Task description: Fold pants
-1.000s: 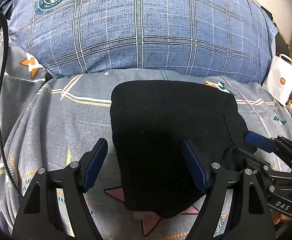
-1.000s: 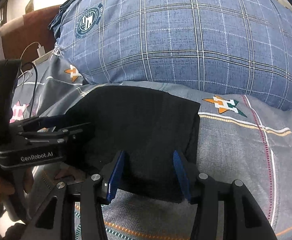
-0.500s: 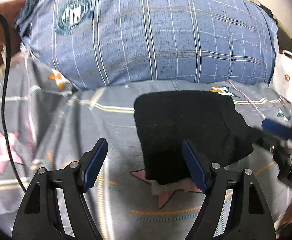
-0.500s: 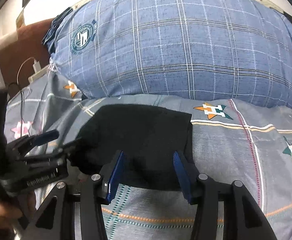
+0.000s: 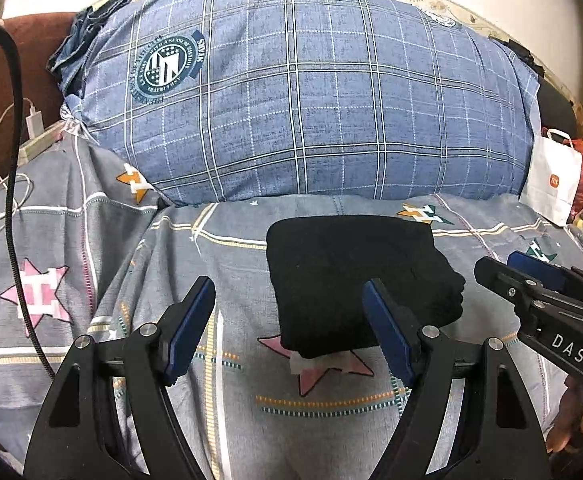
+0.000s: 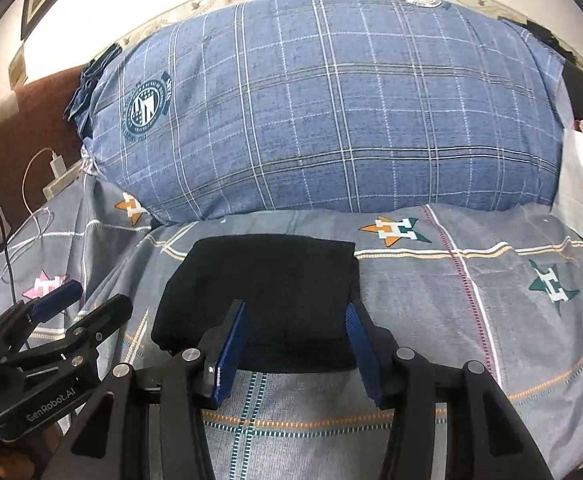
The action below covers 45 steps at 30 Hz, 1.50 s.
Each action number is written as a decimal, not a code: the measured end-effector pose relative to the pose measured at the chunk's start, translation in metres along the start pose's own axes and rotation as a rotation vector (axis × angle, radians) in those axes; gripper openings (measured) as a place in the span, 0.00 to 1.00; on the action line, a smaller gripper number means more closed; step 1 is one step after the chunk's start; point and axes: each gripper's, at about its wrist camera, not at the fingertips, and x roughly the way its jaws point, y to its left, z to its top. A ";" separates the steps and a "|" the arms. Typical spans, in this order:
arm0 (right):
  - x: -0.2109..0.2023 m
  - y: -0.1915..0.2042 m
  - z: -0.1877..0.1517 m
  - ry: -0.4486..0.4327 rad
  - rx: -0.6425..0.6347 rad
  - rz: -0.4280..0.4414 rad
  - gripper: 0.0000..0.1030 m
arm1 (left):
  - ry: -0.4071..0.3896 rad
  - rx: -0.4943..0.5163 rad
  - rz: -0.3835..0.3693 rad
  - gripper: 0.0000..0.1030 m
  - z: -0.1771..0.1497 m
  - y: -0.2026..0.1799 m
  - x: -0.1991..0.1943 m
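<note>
The black pants lie folded into a compact rectangle on the grey patterned bedsheet; they also show in the right wrist view. My left gripper is open and empty, held above the sheet just in front of the pants' near left corner. My right gripper is open and empty, held above the pants' near edge. In the left wrist view the right gripper shows at the right; in the right wrist view the left gripper shows at the left.
A large blue plaid pillow lies behind the pants. A white paper bag stands at the far right. A charger and white cable lie at the far left, with a black cable hanging there.
Both grippers have pulled back and up from the folded pants, which now look smaller and lie free on the sheet. The grippers have moved apart from each other.
</note>
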 end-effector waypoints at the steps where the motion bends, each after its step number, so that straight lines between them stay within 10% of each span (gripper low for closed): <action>1: -0.001 0.000 -0.001 0.003 0.003 -0.002 0.48 | 0.000 -0.002 -0.006 0.75 0.000 0.000 -0.002; 45: 0.005 0.005 -0.013 0.054 -0.007 0.034 0.48 | 0.002 0.026 0.031 0.75 -0.014 -0.009 -0.008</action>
